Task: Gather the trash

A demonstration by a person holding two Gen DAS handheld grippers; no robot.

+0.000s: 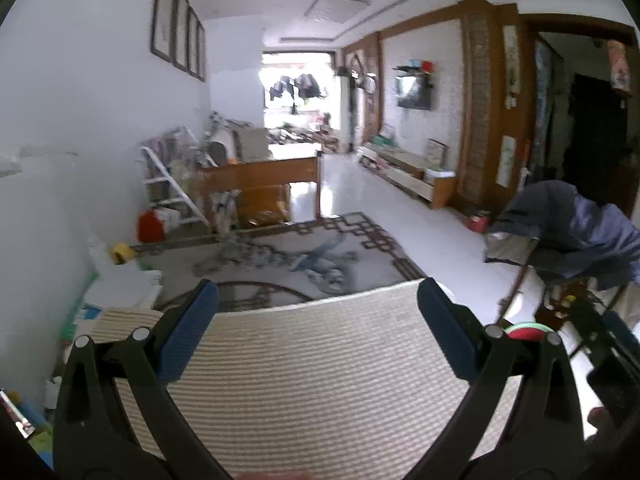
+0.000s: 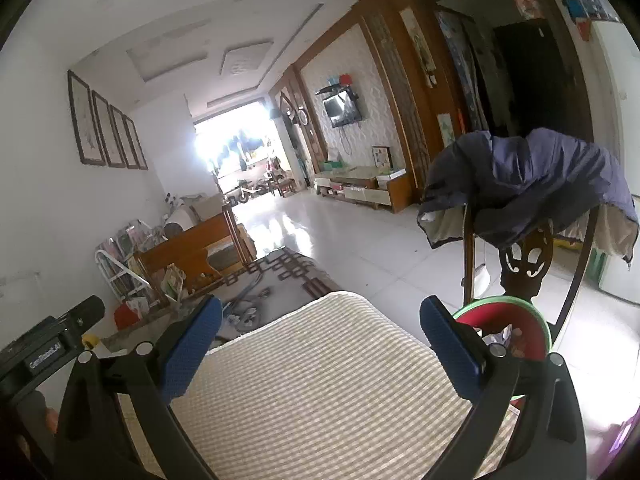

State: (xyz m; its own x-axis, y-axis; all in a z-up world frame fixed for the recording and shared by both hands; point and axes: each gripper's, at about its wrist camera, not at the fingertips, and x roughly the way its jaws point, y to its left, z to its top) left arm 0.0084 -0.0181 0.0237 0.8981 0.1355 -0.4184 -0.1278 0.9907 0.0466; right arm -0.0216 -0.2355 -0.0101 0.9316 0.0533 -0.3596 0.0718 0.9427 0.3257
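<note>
Blue pads are seen closest in both views, one pair on each tool. The left tool (image 1: 318, 312) is held with its fingers spread wide, and nothing is gripped between them. The right tool (image 2: 320, 328) is held the same way, spread wide and with nothing in it. Both are kept just above a striped mat (image 1: 312, 364) that covers the table, probably so that the room can be looked over.

No trash can be picked out for sure. A red and green round tub (image 2: 516, 330) is seen just past the right edge of the mat, with some pale scraps inside, but it cannot be told whether it is a bin. Small bits are scattered on the patterned rug (image 1: 280, 256) on the floor beyond the table, and they are too blurry to be named.

A blue jacket (image 2: 532, 184) is draped over a chair back on the right, likely put there to be kept off the floor.

Two stories are fitted by this scene: trash may be waiting to be found, or it may be gathered already, with the tools let go.
</note>
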